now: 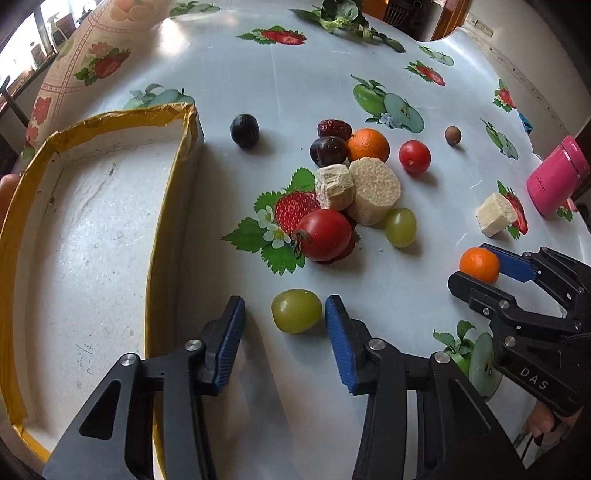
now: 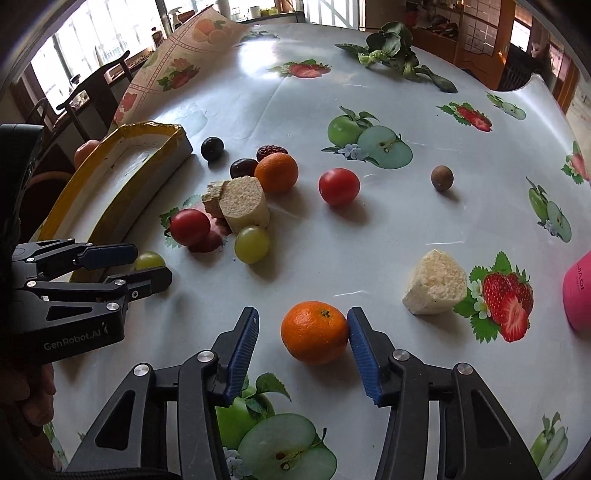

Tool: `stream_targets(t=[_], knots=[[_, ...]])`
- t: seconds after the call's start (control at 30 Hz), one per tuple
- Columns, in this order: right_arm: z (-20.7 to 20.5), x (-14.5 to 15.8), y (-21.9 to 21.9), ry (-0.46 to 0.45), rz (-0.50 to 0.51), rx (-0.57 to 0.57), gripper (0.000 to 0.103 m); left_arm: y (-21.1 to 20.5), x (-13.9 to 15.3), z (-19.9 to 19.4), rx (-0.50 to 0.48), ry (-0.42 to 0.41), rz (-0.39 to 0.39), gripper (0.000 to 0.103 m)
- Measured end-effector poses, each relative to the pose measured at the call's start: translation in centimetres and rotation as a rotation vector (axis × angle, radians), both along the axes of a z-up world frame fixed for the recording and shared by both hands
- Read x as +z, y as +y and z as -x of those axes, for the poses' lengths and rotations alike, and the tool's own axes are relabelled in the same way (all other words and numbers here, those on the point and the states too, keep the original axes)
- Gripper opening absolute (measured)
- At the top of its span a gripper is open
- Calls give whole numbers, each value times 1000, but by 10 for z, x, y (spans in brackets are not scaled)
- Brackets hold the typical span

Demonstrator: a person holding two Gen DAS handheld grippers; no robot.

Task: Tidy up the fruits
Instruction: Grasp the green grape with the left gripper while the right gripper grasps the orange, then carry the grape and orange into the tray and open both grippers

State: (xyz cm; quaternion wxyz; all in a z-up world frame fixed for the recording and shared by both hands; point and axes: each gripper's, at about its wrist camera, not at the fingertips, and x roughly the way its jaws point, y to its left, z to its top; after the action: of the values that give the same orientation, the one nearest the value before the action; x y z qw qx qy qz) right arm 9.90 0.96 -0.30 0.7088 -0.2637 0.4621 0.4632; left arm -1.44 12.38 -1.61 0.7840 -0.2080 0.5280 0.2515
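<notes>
1. The left gripper has its fingers spread apart around a green grape that lies on the counter; neither pad touches it.
2. The right gripper is likewise parted around a small orange; its right finger touches the peel, while its left finger stands clear.
3. Just left of the left gripper sits a shallow white tray with a yellow taped rim (the one container for fruit in sight); its floor shows only scuffs and marks, with no fruit inside.
4. Beyond the grape lies a cluster: a red tomato, a second green grape, two pale spongy chunks touching each other, a dark plum, a larger orange and a dark red date behind them.
5. Apart from the cluster are a dark round fruit near the tray's far corner, a second tomato, a small brown fruit and a third pale chunk.
6. A pink canister lies on its side at the counter's right edge, and leafy greens lie at the far side.
</notes>
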Motion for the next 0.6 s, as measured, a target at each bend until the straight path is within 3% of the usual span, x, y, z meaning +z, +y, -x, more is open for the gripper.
stream_targets(t=[0.1,0.27,0.6], knots=[[-10,-6,-5,7,7,-31,35,-1,3,0,-18,-25,14,23],[-18,2,-18,105,-59,-71,34,2,9,10,-6,-61,56,23],[20,42,-29,129,-140,-18,34,-1,47,64,36,-163,89,23]])
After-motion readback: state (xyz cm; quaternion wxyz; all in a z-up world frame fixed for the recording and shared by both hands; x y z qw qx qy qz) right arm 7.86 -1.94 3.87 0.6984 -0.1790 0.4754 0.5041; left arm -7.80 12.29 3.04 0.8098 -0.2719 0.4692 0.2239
